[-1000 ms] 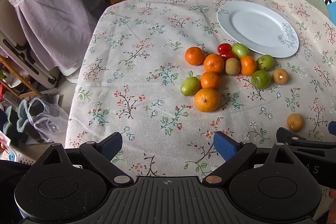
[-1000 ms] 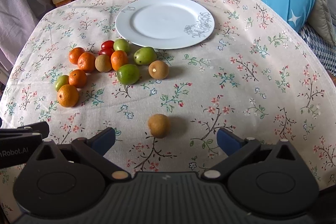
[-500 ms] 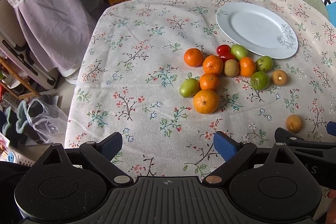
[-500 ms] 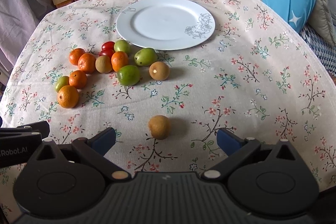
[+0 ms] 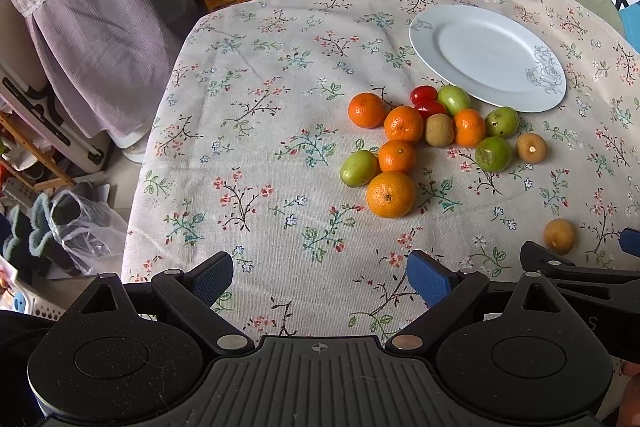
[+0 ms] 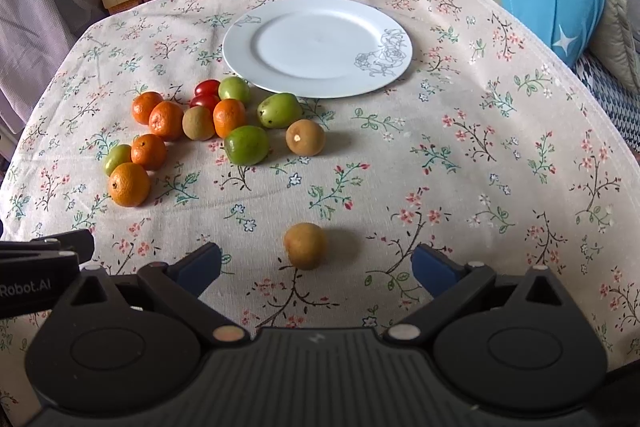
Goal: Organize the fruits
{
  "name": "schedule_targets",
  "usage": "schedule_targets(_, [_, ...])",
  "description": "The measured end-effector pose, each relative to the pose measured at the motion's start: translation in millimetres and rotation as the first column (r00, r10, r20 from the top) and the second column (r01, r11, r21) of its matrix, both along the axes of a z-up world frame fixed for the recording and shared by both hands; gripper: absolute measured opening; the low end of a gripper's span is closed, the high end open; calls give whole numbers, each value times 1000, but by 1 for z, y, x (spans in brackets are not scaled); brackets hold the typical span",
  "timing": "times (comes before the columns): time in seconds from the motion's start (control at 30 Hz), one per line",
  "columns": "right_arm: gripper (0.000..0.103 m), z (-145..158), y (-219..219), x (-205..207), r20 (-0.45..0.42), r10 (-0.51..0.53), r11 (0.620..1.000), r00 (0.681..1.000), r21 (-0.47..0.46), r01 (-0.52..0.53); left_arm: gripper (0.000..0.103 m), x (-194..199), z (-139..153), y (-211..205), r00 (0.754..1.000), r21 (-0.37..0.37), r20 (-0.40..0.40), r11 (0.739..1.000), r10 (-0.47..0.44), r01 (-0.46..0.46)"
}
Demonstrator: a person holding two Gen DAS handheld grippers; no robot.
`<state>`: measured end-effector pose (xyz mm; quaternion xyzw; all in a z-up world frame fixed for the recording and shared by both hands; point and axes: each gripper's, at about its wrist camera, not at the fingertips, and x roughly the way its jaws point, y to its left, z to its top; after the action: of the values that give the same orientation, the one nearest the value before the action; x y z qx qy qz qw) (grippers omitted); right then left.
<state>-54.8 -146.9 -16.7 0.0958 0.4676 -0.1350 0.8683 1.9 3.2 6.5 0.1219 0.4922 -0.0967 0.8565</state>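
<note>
Brown and alone, one kiwi lay on the floral cloth just ahead of the right gripper, whose jaws stood wide apart around nothing. Oranges, green fruits and tomatoes clustered beside the bare plate. The left gripper hung apart too, over cloth.
</note>
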Motion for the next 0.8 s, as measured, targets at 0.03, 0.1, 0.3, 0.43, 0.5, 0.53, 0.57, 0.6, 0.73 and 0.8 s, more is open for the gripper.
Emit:
schedule_targets(0.03, [101, 0, 0, 0, 2, -1, 1000, 1000, -3, 1, 95, 0, 0, 0, 1000, -8, -1, 1000, -1, 1])
schedule_targets(0.1, [101, 0, -1, -1, 8, -1, 1000, 1000, 3, 1, 95, -1, 0, 0, 1000, -5, 6, 1000, -2, 2])
schedule_targets(0.3, [101, 1, 0, -3, 38, -18, 1000, 999, -15, 18, 95, -2, 0, -1, 1000, -1, 21, 1000, -17, 17])
schedule_targets(0.43, [101, 3, 2, -8, 85, -11, 999, 996, -42, 14, 95, -2, -1, 1, 1000, -28, -7, 999, -22, 22])
schedule_targets(0.5, [101, 1, 1, -9, 80, 1, 1000, 997, -25, 1, 95, -2, -1, 2, 1000, -36, -13, 999, -28, 28])
schedule_targets(0.53, [101, 1, -1, -9, 77, 4, 1000, 997, -14, -3, 95, -3, -1, 2, 999, -42, -12, 999, -32, 31])
schedule_targets(0.57, [101, 1, -2, -10, 74, 7, 1000, 997, 0, -7, 95, -3, -2, 3, 999, -50, -7, 998, -37, 36])
schedule_targets(0.6, [101, 1, -4, -12, 69, 9, 1000, 998, 16, -10, 95, -3, -2, 4, 999, -64, -4, 997, -42, 41])
schedule_targets(0.73, [101, 7, -20, -22, 93, -26, 998, 995, 66, 20, 95, 0, -1, 14, 998, -90, 22, 994, -63, 65])
schedule_targets(0.8, [101, 12, -29, -28, 106, -51, 993, 993, 108, 40, 95, 3, 1, 23, 997, -113, 27, 991, -75, 78])
